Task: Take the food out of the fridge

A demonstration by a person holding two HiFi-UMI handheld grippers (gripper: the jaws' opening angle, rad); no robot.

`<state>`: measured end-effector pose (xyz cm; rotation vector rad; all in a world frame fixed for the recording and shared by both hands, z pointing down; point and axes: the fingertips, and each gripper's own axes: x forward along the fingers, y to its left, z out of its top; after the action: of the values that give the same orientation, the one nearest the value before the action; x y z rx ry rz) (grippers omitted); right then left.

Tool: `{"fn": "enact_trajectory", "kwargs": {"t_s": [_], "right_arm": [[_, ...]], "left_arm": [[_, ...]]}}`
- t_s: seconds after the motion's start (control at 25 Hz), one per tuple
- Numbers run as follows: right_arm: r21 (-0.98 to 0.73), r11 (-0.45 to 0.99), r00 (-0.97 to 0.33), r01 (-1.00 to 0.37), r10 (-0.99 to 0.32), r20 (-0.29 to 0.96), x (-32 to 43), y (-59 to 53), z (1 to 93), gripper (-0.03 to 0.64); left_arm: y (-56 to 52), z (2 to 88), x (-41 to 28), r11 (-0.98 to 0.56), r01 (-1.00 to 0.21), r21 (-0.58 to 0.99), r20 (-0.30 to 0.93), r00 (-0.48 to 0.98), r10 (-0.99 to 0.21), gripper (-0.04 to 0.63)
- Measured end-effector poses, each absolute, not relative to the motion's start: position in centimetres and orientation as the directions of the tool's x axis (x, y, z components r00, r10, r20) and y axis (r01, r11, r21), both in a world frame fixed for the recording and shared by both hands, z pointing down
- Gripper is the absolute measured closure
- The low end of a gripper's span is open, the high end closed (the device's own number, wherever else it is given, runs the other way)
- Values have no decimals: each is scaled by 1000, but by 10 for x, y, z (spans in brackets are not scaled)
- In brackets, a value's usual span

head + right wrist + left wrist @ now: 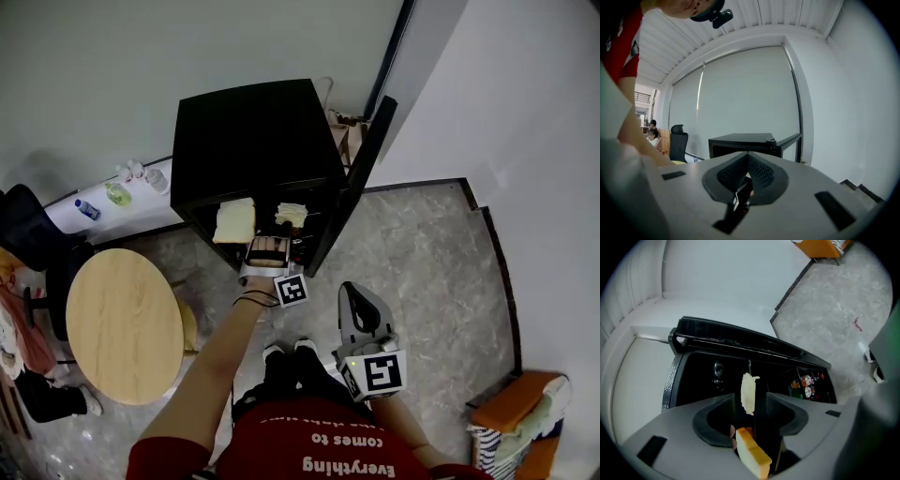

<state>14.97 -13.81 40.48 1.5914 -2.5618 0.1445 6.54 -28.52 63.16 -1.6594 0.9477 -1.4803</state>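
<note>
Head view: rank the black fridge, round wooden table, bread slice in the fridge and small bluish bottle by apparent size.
1. black fridge, largest, though its top is nearer the camera, which inflates it
2. round wooden table
3. bread slice
4. small bluish bottle, smallest

Seen from above, a person wears a red short-sleeved T-shirt point(319, 455) with white lettering, dark trousers point(281, 375), white shoes point(286, 349) and thin dark bands point(255, 299) round the left wrist. The left gripper point(267, 248) and the right gripper point(351, 298) are pale grey plastic, each bearing a white cube point(291, 290) printed with black square markers, and a small green light point(352, 364) glows on the right one. In the gripper views the jaws are broad grey wedges lined with dark ribbed pads point(761, 174)
</note>
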Motion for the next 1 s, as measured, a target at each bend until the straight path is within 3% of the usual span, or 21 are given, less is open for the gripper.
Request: {"fn": "enact_trajectory", "kwargs": {"t_s": [0.12, 0.4, 0.64, 0.72, 0.76, 1.0], "right_arm": [[-15, 419, -415, -908, -894, 172, 159, -135, 410, 607], [-17, 372, -367, -928, -906, 209, 178, -128, 420, 607], [-15, 356, -350, -934, -909, 229, 185, -121, 425, 607], [-23, 356, -351, -934, -907, 233, 185, -120, 428, 607], [-31, 362, -359, -931, -904, 233, 184, -120, 430, 607], [-59, 520, -522, -852, -836, 170, 155, -176, 471, 607]], "left_arm": [[-314, 611, 54, -327, 23, -945, 328, 11, -945, 399], [-328, 634, 58, -360, 109, -927, 362, -2, -932, 399], [-335, 630, 60, -317, 92, -944, 316, -20, -948, 400], [-336, 626, 60, -300, 81, -951, 300, -12, -954, 436], [-337, 624, 61, -295, 73, -953, 296, -7, -955, 490], [-334, 623, 60, -305, 60, -950, 306, 2, -952, 499]]}}
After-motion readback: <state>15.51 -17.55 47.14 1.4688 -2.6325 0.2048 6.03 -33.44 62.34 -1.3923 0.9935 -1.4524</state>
